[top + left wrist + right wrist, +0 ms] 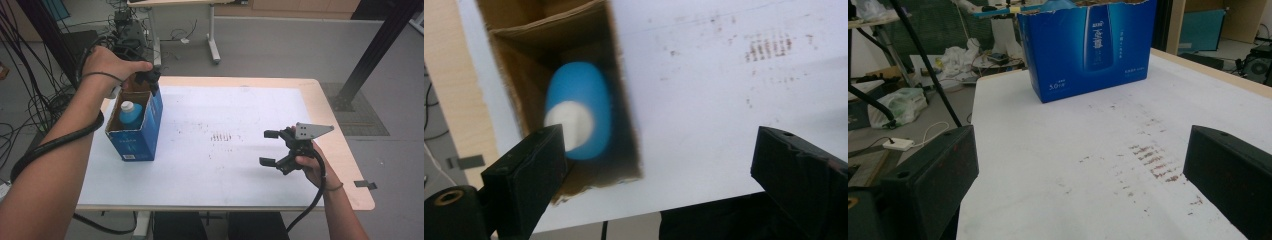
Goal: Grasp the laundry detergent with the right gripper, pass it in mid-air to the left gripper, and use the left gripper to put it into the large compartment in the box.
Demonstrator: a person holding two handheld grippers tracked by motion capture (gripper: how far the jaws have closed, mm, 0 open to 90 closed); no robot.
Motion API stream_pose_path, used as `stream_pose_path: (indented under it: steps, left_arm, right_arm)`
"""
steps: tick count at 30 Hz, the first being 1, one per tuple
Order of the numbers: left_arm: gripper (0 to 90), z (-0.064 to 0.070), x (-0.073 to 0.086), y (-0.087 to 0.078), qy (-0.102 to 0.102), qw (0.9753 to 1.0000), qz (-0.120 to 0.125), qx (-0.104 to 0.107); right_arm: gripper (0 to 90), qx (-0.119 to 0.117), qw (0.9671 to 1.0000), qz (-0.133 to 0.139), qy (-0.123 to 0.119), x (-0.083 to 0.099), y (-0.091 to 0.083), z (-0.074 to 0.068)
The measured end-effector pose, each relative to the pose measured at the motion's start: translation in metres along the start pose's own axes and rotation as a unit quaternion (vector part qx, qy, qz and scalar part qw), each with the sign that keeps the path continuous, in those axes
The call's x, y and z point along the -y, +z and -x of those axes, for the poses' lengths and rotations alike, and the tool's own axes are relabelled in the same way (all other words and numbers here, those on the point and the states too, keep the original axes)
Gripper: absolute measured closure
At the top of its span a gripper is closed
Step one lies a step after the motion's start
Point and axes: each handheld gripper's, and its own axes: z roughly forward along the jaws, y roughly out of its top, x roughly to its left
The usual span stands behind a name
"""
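Fingers of both grippers spread, empty. Left gripper (149, 79) hangs above box (135, 136), bottle (578, 111) inside; next likely descend, pinch cap. Right gripper (270, 148) idles at 4 o'clock.

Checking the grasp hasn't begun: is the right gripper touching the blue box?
Apart. In the high view the right gripper sits open across the table from the blue box, with bare white mat between them.
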Motion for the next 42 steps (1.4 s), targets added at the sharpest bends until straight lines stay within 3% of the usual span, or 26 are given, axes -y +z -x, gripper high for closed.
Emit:
stream_pose_path:
  steps: [7, 14, 23, 34, 42]
  left_arm:
    - [5.7, 0.034, 0.004, -0.002, 0.047, 0.9989, 0.007, 0.005]
    - [5.1, 0.061, 0.008, 0.003, 0.073, 0.9970, 0.017, 0.018]
    - [5.4, 0.081, 0.013, 0.028, 0.085, 0.9950, 0.026, 0.045]
    - [5.5, 0.110, 0.027, 0.051, 0.126, 0.9905, 0.020, 0.051]
    - [5.7, 0.118, 0.032, 0.076, 0.134, 0.9896, 0.005, 0.052]
  right_arm:
    - [1.1, 0.012, 0.9999, 0.003, 0.004, -0.001, -0.003, 0.001]
    - [1.0, 0.027, 0.9996, 0.003, 0.010, -0.002, -0.006, 0.004]
    - [1.0, 0.034, 0.9994, 0.000, 0.013, -0.002, -0.007, 0.008]
    - [1.1, 0.036, 0.9992, -0.003, 0.016, -0.002, -0.004, 0.011]
    - [1.0, 0.035, 0.9993, -0.003, 0.015, -0.004, -0.001, 0.010]
